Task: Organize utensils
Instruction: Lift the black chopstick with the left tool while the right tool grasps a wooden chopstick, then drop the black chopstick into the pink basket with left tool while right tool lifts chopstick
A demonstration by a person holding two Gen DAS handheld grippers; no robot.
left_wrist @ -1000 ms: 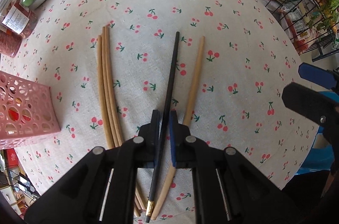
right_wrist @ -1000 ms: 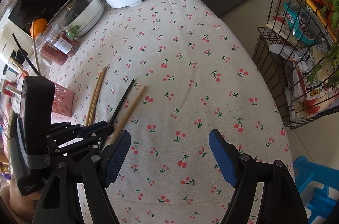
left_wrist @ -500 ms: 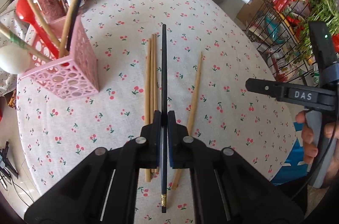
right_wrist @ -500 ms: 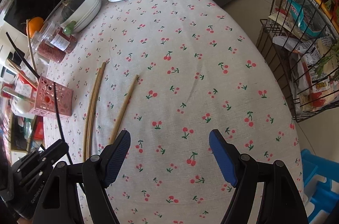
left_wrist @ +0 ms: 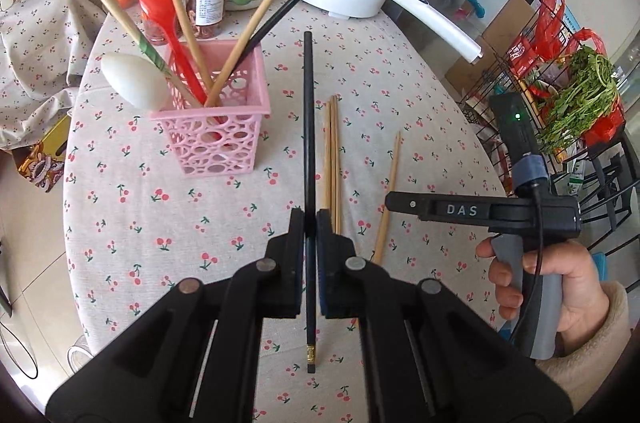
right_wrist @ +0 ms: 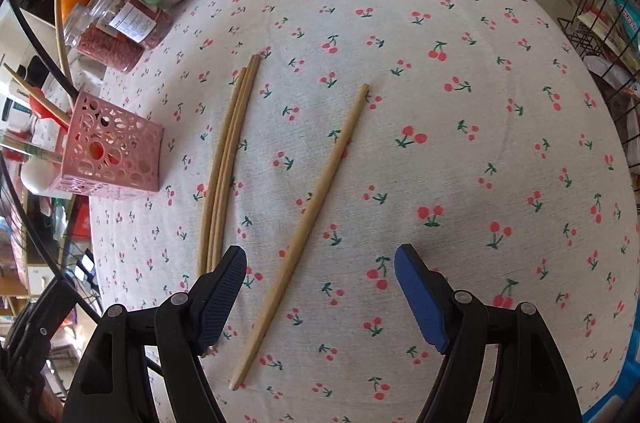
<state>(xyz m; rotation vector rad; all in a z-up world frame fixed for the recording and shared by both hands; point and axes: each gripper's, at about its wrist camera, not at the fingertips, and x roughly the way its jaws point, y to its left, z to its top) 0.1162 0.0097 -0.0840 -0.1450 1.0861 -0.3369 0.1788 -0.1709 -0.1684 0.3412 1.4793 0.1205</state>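
The black chopstick (left_wrist: 308, 151), pinched in the left gripper (left_wrist: 310, 223), has been lifted toward the pink basket (left_wrist: 218, 139) ahead-left (drop-in likely next), while a wooden chopstick (right_wrist: 304, 231) now lies between the right gripper (right_wrist: 320, 287) jaws, spread wide.

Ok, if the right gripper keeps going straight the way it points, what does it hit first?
Probably the lone wooden chopstick lying on the tablecloth. The right gripper is open and the chopstick's near half lies between its fingers; depth is unclear.

Left gripper (left_wrist: 310, 219) lifted black chopstick (left_wrist: 308, 127) off the table (left_wrist: 400, 63), beside pink basket (left_wrist: 224, 139).
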